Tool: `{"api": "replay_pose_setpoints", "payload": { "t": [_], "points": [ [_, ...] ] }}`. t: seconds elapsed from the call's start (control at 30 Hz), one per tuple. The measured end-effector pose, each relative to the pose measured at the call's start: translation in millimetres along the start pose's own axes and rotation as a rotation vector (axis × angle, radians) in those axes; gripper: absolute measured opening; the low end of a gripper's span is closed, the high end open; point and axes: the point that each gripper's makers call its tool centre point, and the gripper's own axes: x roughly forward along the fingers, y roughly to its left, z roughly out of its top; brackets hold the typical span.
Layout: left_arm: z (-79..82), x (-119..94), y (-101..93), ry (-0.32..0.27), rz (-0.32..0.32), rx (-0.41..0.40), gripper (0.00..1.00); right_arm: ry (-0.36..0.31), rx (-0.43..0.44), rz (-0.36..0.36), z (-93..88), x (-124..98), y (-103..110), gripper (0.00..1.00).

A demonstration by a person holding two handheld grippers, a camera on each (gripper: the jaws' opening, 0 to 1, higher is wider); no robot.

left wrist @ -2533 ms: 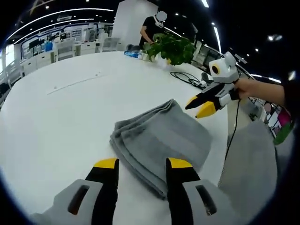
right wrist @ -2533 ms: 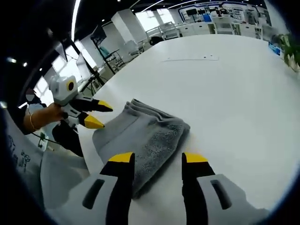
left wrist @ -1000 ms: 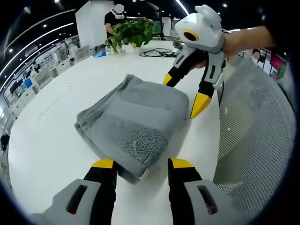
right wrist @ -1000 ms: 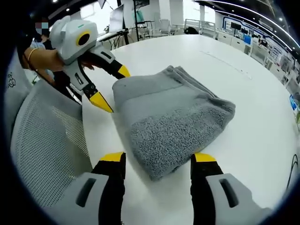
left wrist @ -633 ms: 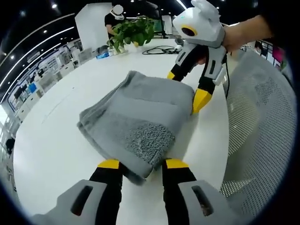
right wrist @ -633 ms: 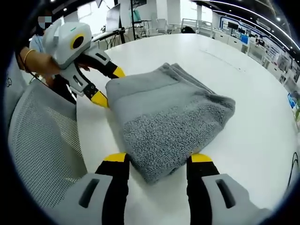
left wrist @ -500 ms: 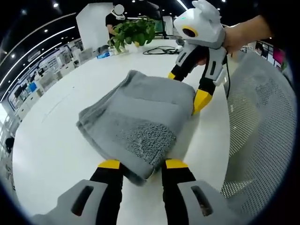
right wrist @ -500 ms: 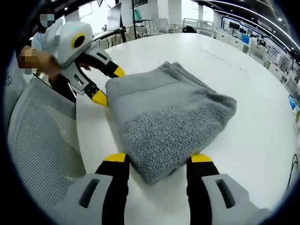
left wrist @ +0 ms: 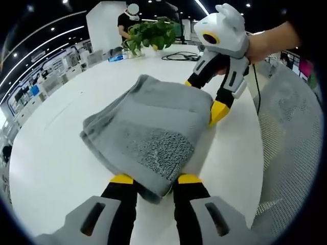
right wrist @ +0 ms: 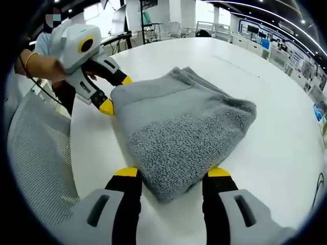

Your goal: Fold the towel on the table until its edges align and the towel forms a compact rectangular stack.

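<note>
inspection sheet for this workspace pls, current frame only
Surface: white table, bare around the towel.
Job's things: grey towel folded into a thick stack near the table edge.
Clutter: potted plant at the far side.
Grippers: left hand-held gripper open, jaws either side of a towel corner; right hand-held gripper open, straddling another corner.
Cables: black cable beside the plant.
Surroundings: mesh chair, person behind the plant.

No text, label, brand, number or sign can be read anywhere in either view.
</note>
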Motion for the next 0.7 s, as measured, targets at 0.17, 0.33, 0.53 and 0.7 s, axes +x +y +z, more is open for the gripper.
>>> {"api": "replay_pose_setpoints", "payload": {
  "t": [0.17, 0.33, 0.53, 0.7],
  "points": [
    [7.2, 11, 19.4, -0.015, -0.012, -0.019, 0.24, -0.019, 0.02, -0.027, 10.7, 9, -20, 0.44],
    [16.9, 24, 39.3, 0.022, -0.02, -0.026, 0.23, -0.035, 0.02, -0.043, 22.5, 20, -42, 0.41],
    [27.8, 40, 65.7, 0.024, -0.017, -0.035, 0.23, -0.044, 0.017, -0.091, 36.0, 32, -72, 0.39],
    [33.7, 49, 80.5, 0.016, 0.004, -0.034, 0.23, -0.039, 0.008, -0.093, 45.2, 38, -92, 0.39]
  ]
}}
